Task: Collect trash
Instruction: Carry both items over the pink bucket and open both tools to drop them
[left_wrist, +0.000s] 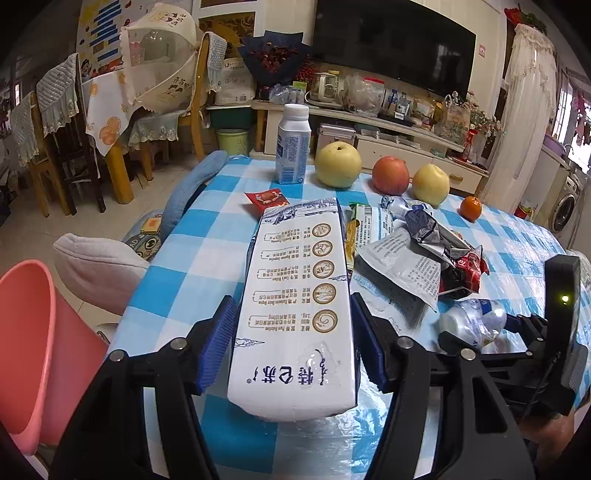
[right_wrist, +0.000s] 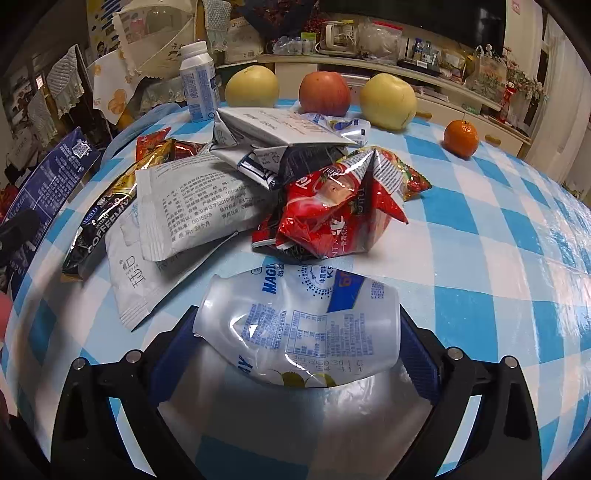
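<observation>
Now we hold the white milk carton (left_wrist: 295, 306) lengthwise in our left gripper (left_wrist: 293, 343), its blue pads pressed to both long sides at a middling spread, lifted over the blue-and-white checked tablecloth (left_wrist: 192, 254). Our right gripper (right_wrist: 295, 354) has its jaws closed around the crushed plastic bottle (right_wrist: 299, 325), lying crosswise just in front of the wrapper pile (right_wrist: 258, 192). Behind that pile stand a white bottle (right_wrist: 197, 88), two yellow pears (right_wrist: 388, 99), an apple (right_wrist: 324, 94) and, off to its right, a tangerine (right_wrist: 460, 137).
</observation>
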